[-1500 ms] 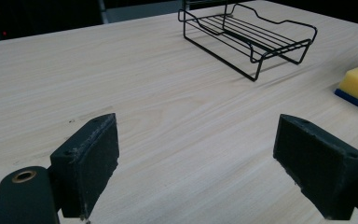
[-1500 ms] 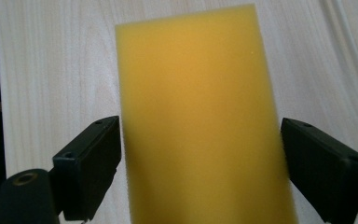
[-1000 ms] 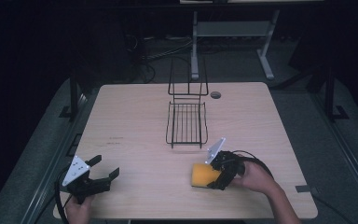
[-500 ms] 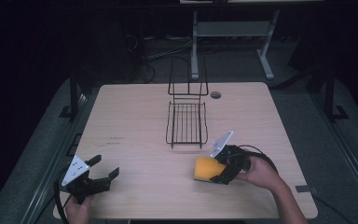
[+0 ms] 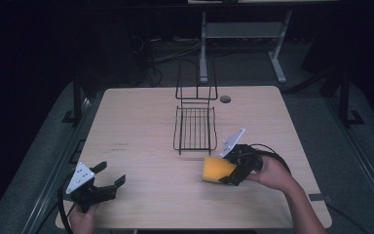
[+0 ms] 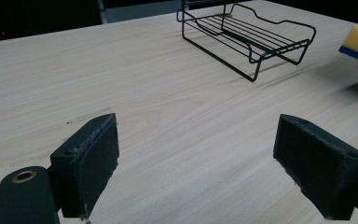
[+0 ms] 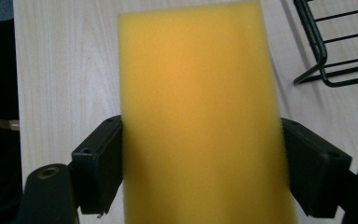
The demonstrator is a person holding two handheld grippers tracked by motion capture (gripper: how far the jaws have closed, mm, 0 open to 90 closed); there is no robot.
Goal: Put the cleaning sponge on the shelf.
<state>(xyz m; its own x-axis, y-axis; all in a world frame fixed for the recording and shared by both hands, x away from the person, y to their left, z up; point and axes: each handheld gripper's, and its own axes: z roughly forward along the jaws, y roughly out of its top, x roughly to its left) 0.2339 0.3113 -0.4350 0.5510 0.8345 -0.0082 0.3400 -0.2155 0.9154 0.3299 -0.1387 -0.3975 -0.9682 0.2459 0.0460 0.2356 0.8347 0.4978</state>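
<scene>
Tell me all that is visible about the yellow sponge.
The sponge is a rectangular block of soft-looking yellow foam, with a thin blue layer on one face, seen in the left gripper view. The right gripper is shut on it, one black jaw pressing each long side. It seems held slightly above the table, tilted, just in front of the black wire rack and apart from it. It looks clean and whole.

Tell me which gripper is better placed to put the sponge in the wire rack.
Right. The right gripper already clamps the sponge just short of the wire rack; the left gripper is open near the table's front left corner.
</scene>
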